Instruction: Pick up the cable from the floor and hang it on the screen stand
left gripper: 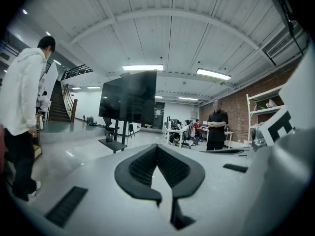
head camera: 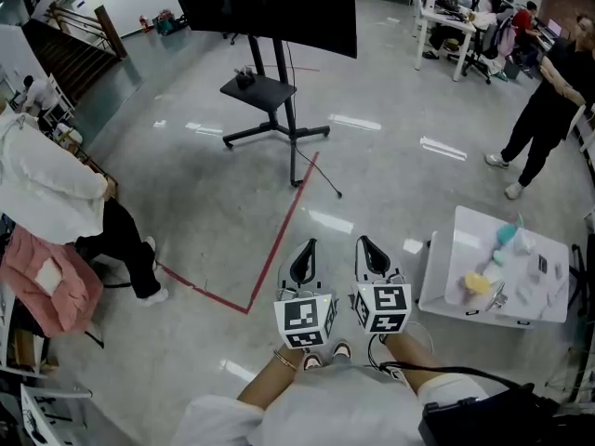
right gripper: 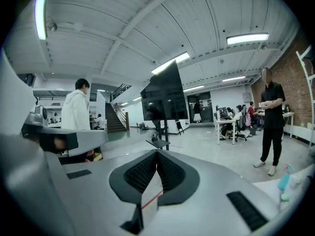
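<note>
The screen stand (head camera: pixel 284 91) is across the floor at the top middle of the head view; it carries a large black screen (head camera: pixel 270 3) and a small dark shelf (head camera: pixel 260 91). A thin dark cable (head camera: pixel 321 175) lies on the grey floor, running from the stand's base toward me. My left gripper (head camera: pixel 307 249) and right gripper (head camera: pixel 367 247) are side by side close to my body, far from the cable. Both are shut and hold nothing. The screen (left gripper: pixel 129 97) stands beyond the shut left gripper (left gripper: pixel 157 147) in its own view, and the screen (right gripper: pixel 165 95) likewise beyond the shut right gripper (right gripper: pixel 157 152).
A red tape line (head camera: pixel 279 240) crosses the floor between me and the stand. A person in a white top (head camera: pixel 46 189) stands at the left and a person in black (head camera: pixel 544 110) at the right. A white table (head camera: pixel 456 249) with small items is close on my right.
</note>
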Tool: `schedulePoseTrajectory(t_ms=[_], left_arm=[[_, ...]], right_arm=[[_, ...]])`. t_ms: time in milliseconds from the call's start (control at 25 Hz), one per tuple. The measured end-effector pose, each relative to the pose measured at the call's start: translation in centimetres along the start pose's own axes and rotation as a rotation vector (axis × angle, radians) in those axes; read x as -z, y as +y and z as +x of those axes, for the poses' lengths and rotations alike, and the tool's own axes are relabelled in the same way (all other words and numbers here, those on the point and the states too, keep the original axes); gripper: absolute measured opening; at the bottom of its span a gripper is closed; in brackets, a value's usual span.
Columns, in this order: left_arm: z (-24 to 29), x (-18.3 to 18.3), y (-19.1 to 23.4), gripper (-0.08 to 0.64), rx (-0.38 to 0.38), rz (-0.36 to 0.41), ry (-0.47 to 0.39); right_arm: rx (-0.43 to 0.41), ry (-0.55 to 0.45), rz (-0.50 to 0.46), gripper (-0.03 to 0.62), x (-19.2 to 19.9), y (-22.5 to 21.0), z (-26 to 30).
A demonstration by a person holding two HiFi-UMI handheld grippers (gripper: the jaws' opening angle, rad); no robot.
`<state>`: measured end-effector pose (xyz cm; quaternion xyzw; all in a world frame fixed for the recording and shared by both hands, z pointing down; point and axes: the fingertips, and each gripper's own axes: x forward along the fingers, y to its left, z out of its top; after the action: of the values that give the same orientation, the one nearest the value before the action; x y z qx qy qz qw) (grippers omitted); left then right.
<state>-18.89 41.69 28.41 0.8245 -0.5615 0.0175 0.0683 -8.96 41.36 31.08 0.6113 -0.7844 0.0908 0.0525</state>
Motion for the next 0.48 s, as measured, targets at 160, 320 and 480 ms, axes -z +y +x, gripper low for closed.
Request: schedulePoseTrajectory(t_ms=[160,320,480], left_arm=[[1.4,0.9,-0.3,0.003,-0.017,-0.010,0.022],[3.4,1.0,-0.9,0.003,-0.031,-0.005,0.025],[5.4,1.0,-1.6,0.003,-0.043,-0.003,0.024]], right_arm=[[0.000,0.018,0.016,0.018,0.9,-2.0,0.3],[0.001,0.017,0.018,0.018,0.7,-4.8,1.0],[-0.001,0.020,0.020,0.018,0.6,-6.9,2.2]])
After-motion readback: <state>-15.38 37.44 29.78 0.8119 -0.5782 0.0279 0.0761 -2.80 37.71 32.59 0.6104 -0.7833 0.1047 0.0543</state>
